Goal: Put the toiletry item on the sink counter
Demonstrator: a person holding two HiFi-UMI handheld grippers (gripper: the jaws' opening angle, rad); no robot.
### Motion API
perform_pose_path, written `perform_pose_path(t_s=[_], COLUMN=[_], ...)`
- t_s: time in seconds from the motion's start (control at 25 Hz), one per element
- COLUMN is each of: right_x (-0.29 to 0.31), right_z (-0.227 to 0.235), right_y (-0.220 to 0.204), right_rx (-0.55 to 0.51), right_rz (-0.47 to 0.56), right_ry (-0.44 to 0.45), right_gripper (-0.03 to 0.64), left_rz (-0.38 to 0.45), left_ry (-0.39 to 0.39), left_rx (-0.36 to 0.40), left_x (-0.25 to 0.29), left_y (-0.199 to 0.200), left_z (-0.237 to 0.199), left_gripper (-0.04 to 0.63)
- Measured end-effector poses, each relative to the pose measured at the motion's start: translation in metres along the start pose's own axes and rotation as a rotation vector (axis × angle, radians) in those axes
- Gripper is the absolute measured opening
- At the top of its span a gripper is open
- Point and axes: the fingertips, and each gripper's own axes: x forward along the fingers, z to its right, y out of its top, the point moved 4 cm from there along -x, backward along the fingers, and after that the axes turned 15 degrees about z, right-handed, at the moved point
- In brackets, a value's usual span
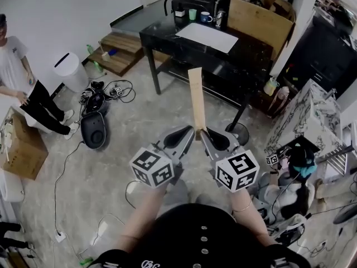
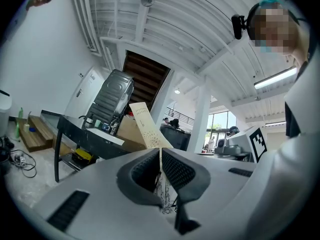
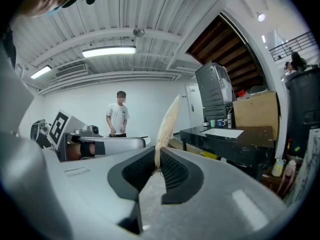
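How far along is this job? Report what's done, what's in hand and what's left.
Done: the tan paper packet is picked up and rests on no surface. In hand: the left gripper and the right gripper both clamp its lower end, holding it in the air over the floor. Left: carrying it over and setting it down. No sink counter shows clearly in these views.
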Motion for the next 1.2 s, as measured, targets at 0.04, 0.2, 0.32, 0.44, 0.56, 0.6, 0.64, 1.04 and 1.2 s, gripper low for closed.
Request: perform_pose_path(t_s=[0.04, 0.2, 0.32, 0.44, 0.56, 0.6, 0.64, 1.04, 1.2], right_x=[0.003, 0.023, 0.048, 0.08, 0.117, 0.13, 0.142, 0.247, 0.274], right_z=[0.002, 0.014, 0.026, 0.038, 0.053, 0.058, 0.063, 0.107, 0.116], right_y=[-0.001, -0.005, -0.008, -0.01, -0.011, -0.011, -0.01, -0.006, -0.008], right_rx=[0.002, 0.012, 0.016, 0.021, 0.019, 0.02, 0.02, 0.021, 0.034], right_rz=[-0.001, 0.003, 0.005, 0.012, 0.014, 0.014, 0.014, 0.058, 0.063], right_ry=[0.0, -0.009, -0.015, -0.018, -0.012, -0.014, -0.019, -0.093, -0.119], right_gripper=[0.032, 0.032, 0.032, 0.032, 0.032, 0.032, 0.032, 0.031, 0.031], left_rz=[0.007, 0.023, 0.017, 0.006, 0.011, 0.012, 0.013, -0.013, -0.038], left_ry=[0.004, 0.007, 0.009, 0.018, 0.011, 0.006, 0.002, -0.062, -0.079], left_rx=[-0.002, -0.006, -0.011, -0.019, -0.021, -0.019, -0.016, -0.015, -0.025], left_x=[0.003, 0.018, 0.028, 0.042, 0.062, 0.07, 0.077, 0.132, 0.144], left_y=[0.002, 0.006, 0.006, 0.008, 0.018, 0.023, 0.028, 0.057, 0.06], left_z=[-0.004, -0.025, -0.048, -0.081, -0.116, -0.127, -0.139, -0.237, -0.264], left_gripper=[0.02, 0.02, 0.02, 0.02, 0.02, 0.02, 0.02, 0.02, 0.02])
